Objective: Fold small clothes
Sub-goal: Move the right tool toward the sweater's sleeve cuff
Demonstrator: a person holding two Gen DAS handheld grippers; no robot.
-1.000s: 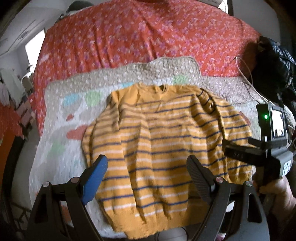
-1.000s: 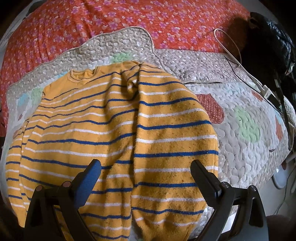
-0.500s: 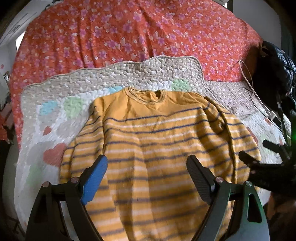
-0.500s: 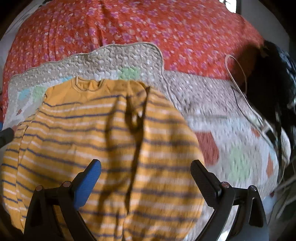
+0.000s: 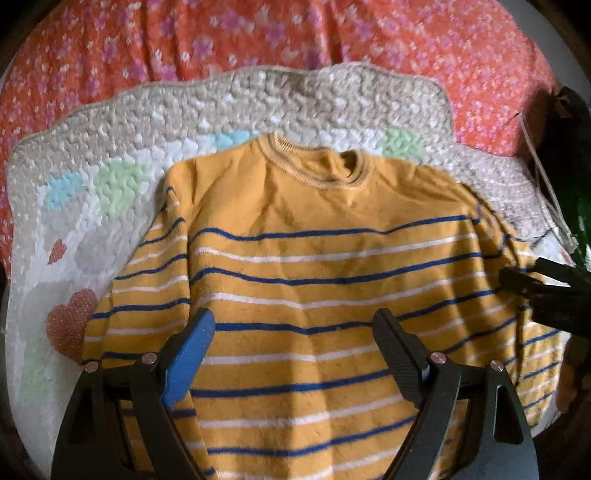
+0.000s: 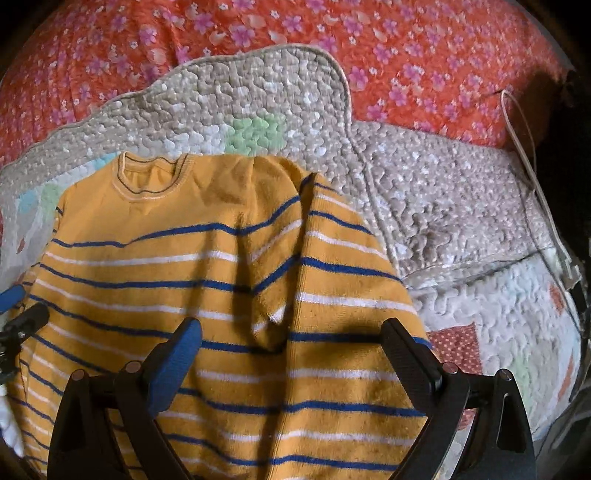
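Yellow sweater with blue and white stripes, spread flat, neckline at the far end, on a quilted mat over a red flowered bedspread. Left gripper above the sweater's middle, jaws wide apart, nothing between them, clear of the cloth. Right gripper over the sweater's right side, where the sleeve lay folded inward across the body; jaws likewise spread and empty. White cable off at the right edge of the bed.

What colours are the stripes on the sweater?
Blue and white stripes on the yellow sweater; clearest in the left wrist view.
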